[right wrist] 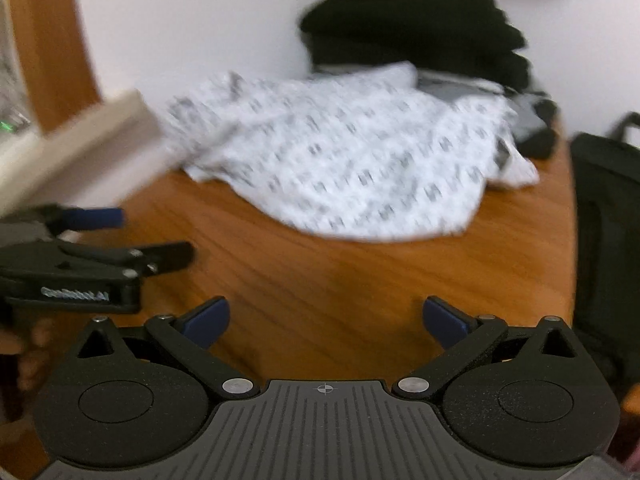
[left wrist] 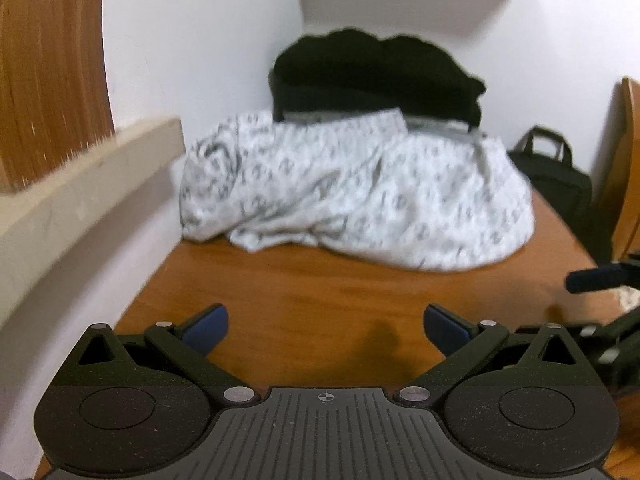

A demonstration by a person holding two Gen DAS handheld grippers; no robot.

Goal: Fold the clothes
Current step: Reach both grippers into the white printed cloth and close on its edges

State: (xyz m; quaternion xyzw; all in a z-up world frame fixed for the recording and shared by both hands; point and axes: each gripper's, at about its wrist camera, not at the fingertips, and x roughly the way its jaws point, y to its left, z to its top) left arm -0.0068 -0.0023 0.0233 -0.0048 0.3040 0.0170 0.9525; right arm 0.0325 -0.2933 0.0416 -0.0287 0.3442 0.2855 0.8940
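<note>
Both the left gripper (left wrist: pixel 326 326) and right gripper (right wrist: pixel 325 320) hover with jaws released; the crumpled patterned garment (left wrist: pixel 352 188) at twelve o'clock awaits grasping.

We record a wooden table (left wrist: pixel 320 300) with an orange-brown grain, its near surface bare. A white wall (left wrist: pixel 192 40) stands behind and to the left of it, meeting a second wall at a corner. A cream ledge (left wrist: pixel 92 184) runs along the left wall above the table edge; a brown wooden panel (left wrist: pixel 48 64) rises behind that ledge. At the right, a black bag (left wrist: pixel 560 176) with carry handles stands just beside the table's far right edge, against the wall. A further strip of wood (left wrist: pixel 630 160) shows at the extreme right. Both views are blurred, so we cannot read finer surface detail
</note>
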